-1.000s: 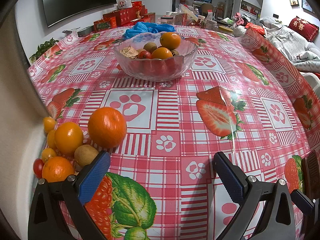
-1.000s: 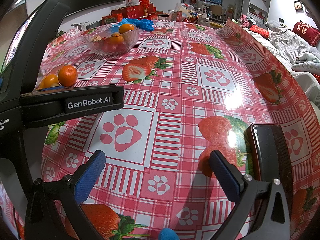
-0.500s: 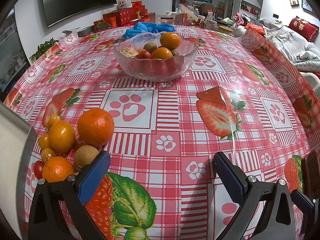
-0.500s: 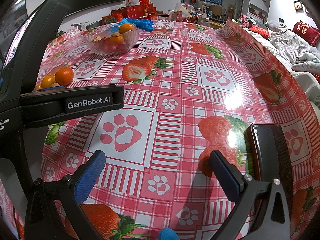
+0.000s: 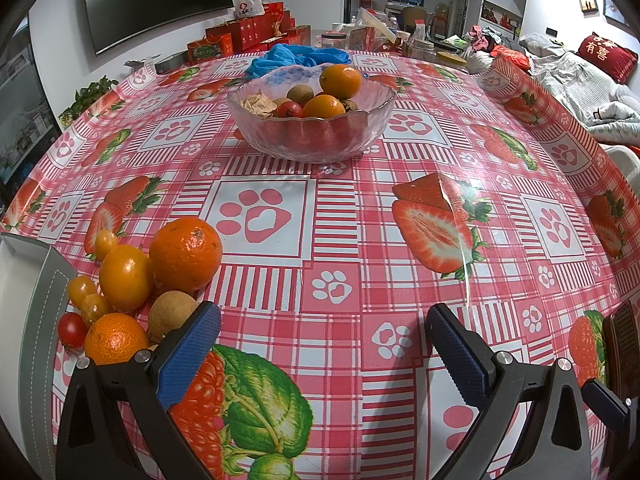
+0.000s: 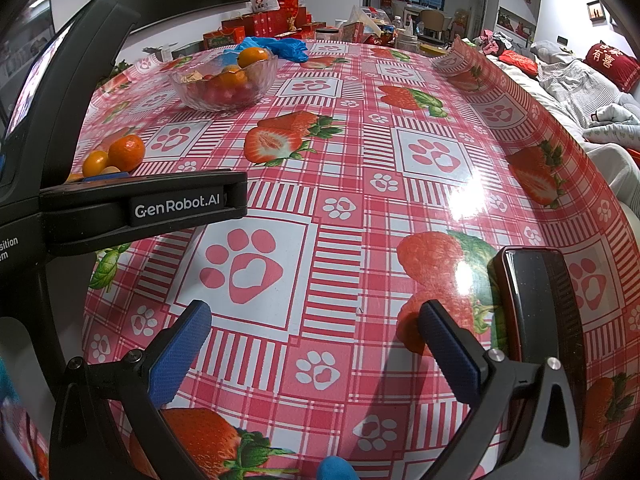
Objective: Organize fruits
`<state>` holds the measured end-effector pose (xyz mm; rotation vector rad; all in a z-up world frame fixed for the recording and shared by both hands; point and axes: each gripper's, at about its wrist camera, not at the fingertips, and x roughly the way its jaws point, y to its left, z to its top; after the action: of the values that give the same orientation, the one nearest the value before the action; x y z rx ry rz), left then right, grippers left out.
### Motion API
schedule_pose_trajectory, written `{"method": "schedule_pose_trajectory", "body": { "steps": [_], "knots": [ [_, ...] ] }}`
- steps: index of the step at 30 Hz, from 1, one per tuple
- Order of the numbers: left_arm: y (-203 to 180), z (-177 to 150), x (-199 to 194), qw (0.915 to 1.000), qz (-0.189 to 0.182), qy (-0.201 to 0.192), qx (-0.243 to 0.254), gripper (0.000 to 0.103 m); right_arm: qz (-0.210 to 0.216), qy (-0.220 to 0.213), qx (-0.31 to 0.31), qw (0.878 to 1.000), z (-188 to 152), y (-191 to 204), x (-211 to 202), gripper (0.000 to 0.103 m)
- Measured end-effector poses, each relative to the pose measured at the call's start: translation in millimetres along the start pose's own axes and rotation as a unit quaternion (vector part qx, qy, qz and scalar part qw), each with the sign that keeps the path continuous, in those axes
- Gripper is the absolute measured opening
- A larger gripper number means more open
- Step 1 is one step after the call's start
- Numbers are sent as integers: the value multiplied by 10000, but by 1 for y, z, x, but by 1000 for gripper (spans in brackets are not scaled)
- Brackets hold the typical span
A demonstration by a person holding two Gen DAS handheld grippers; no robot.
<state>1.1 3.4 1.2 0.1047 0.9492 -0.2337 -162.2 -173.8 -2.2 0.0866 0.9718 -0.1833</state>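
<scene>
Red-and-white checked plastic tablecloth showing pink paw prints, red strawberries, green leaves. Clear ribbed glass bowl showing orange, brown, red fruit inside. Large round orange mandarin glowing bright orange. Small round red cherry tomato showing glossy red. Crumpled blue plastic bag showing sky blue.

Black gripper, blue textured pads

The desk, covered in a red checked cloth with strawberries and paw prints, carries a glass bowl of fruit toward the far side, a blue bag behind it, loose fruit clustered at the near left, and a dark phone at the near right.
</scene>
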Motion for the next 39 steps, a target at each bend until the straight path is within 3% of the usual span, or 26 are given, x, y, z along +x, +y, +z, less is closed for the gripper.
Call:
{"method": "schedule_pose_trajectory", "body": {
  "steps": [25,27,30,34,39],
  "knots": [
    [0,-3,0,10000,7,44,84,103,5,-3,2,10000,0,-3,0,103],
    [4,-3,-7,9999,48,117,95,103,2,-2,0,10000,0,-3,0,103],
    [10,-5,-38,9997,-181,-141,78,103,4,-3,1,10000,0,-3,0,103],
    [28,-24,-76,9993,-208,-302,-37,103,4,-3,2,10000,0,-3,0,103],
    [33,-72,-90,9995,12,3,-322,103,3,-3,3,10000,0,-4,0,103]
  ]
}}
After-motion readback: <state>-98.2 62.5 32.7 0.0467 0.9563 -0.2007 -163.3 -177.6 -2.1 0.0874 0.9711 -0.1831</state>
